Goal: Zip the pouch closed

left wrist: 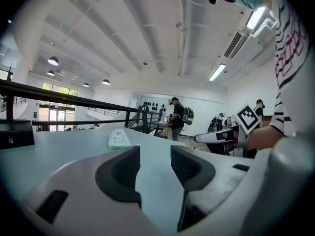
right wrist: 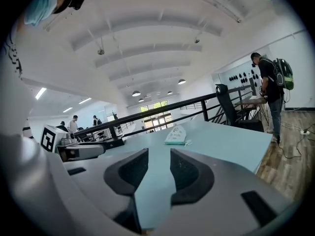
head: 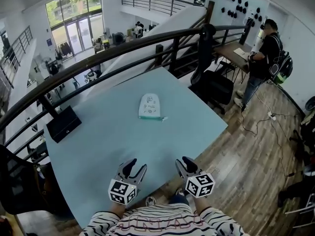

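Left gripper view looks along my left gripper [left wrist: 154, 154]: the jaws stand slightly apart, with only bare table [left wrist: 59, 149] showing between them. My right gripper [right wrist: 159, 154] looks the same in the right gripper view, parted and holding nothing. Both sit at the table's near edge, well apart from the pouch [head: 150, 105], which lies flat mid-table with open surface between it and me. Only the head view shows the small tab [head: 164, 118] at its near right corner and the black box [head: 63, 123] by the left edge. Beyond the table are a dark railing [head: 98, 58], a chair [head: 211, 80] and a standing person [head: 263, 53].
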`<action>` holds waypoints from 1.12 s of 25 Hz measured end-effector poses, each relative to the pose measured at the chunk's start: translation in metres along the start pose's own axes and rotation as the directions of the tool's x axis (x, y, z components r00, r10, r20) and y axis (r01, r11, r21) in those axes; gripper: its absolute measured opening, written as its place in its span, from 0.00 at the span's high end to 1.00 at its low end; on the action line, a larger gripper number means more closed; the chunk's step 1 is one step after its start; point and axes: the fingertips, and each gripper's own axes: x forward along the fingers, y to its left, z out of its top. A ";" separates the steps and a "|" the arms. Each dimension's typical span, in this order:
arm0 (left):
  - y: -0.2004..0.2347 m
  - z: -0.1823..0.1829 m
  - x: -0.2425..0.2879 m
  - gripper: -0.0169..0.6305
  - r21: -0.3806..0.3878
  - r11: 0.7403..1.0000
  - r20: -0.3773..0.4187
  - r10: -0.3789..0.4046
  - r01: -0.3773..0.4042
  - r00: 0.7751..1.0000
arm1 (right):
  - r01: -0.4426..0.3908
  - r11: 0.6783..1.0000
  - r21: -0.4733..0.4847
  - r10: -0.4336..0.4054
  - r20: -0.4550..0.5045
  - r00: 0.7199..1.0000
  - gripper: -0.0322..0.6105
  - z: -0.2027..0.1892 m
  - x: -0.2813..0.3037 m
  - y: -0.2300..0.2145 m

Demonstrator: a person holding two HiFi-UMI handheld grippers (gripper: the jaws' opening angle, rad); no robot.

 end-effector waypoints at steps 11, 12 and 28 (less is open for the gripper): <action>0.057 -0.012 0.044 0.71 -0.052 0.984 -0.019 0.169 -0.170 0.985 | -0.112 0.993 -0.032 0.110 -0.059 0.992 0.72 0.013 0.096 -0.051; 0.060 -0.012 0.053 0.71 -0.055 0.982 -0.023 0.182 -0.183 0.983 | -0.123 0.992 -0.037 0.120 -0.069 0.990 0.72 0.015 0.105 -0.059; 0.095 0.004 0.182 0.71 -0.057 0.944 -0.103 0.319 -0.326 0.942 | -0.297 0.944 -0.143 0.260 -0.231 0.937 0.72 0.049 0.238 -0.163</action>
